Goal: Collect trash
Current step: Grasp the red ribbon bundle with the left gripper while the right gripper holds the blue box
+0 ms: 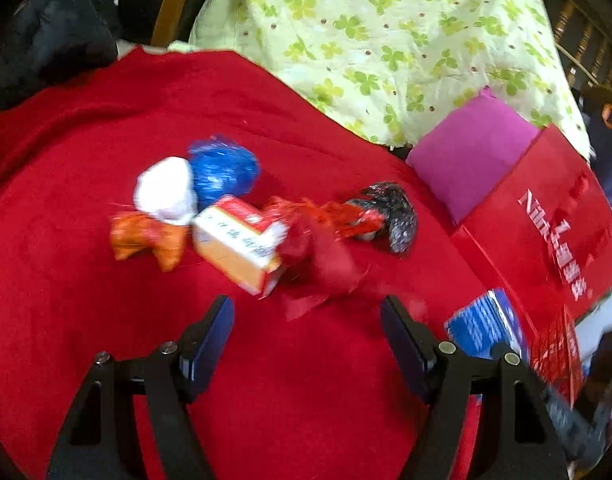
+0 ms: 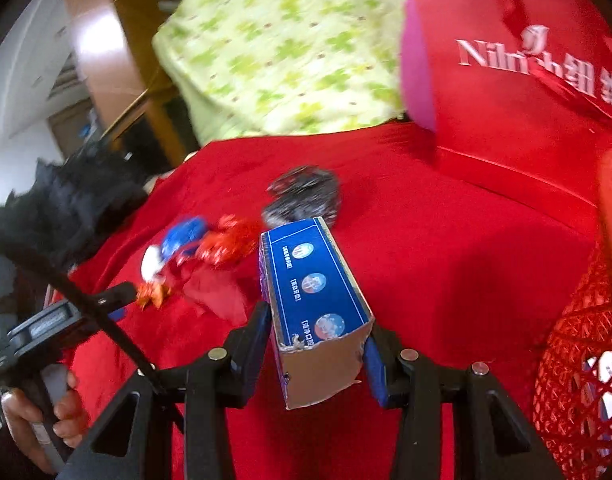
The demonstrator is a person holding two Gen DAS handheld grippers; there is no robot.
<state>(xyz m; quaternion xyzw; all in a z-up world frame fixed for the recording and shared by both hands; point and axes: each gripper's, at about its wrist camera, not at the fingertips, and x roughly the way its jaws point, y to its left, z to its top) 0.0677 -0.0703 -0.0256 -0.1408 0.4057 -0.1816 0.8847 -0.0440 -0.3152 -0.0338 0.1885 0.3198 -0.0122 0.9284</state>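
Note:
A pile of trash lies on the red cloth (image 1: 106, 128): a white wad (image 1: 166, 190), a blue foil ball (image 1: 224, 168), an orange wrapper (image 1: 146, 240), a small orange-and-white box (image 1: 242, 248), a red wrapper (image 1: 318, 252) and a black foil wad (image 1: 394, 216). My left gripper (image 1: 308, 320) is open just short of the pile, nothing between its fingers. My right gripper (image 2: 314, 344) is shut on a blue carton (image 2: 318, 292), lifted off the cloth; the carton (image 1: 486, 324) also shows at the right of the left wrist view. A red mesh basket (image 2: 578, 380) stands right of it.
A large red box with white lettering (image 1: 546, 220) and a magenta cushion (image 1: 470, 152) stand at the right behind the pile. A green clover-print cloth (image 1: 386, 32) covers something behind. A dark garment (image 1: 54, 32) lies at the far left. A hand (image 2: 38, 408) holds the left gripper (image 2: 120, 302).

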